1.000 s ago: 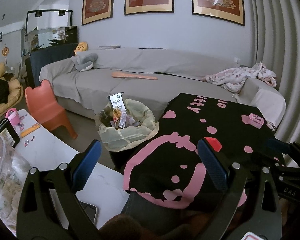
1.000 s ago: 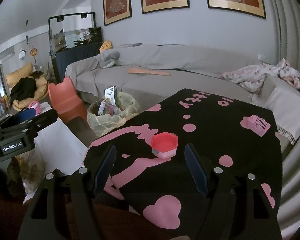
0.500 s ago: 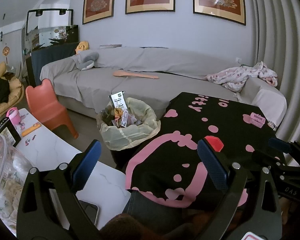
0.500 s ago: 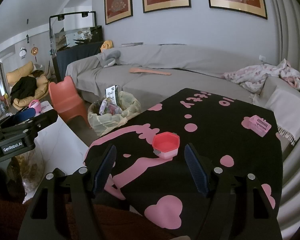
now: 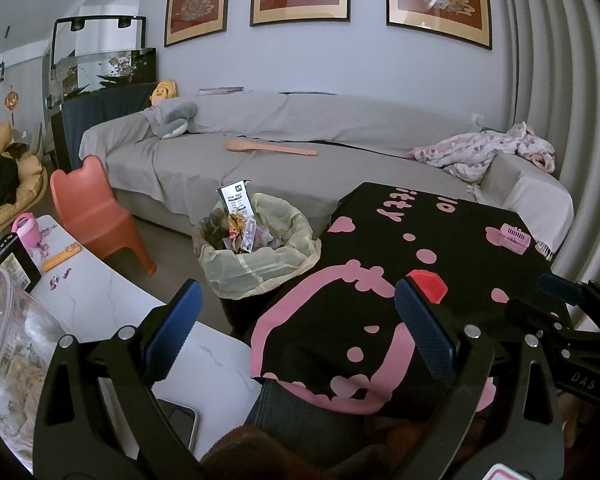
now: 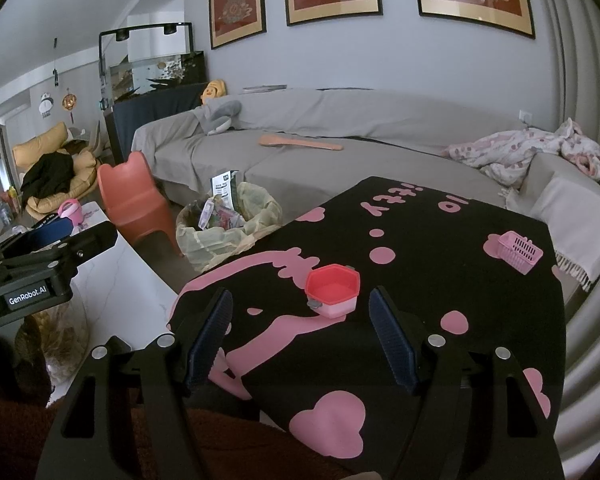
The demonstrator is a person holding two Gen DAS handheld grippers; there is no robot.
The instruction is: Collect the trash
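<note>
Trash bin (image 5: 256, 248), liner stuffed with wrappers, is seen centre-left on the floor beside the black-pink cloth (image 6: 420, 240). Right gripper (image 6: 302, 336) is spread, empty; red cup (image 6: 332, 290) sits just ahead, centre frame. Left gripper (image 5: 300, 328) is spread too, farther from the cup.
</note>
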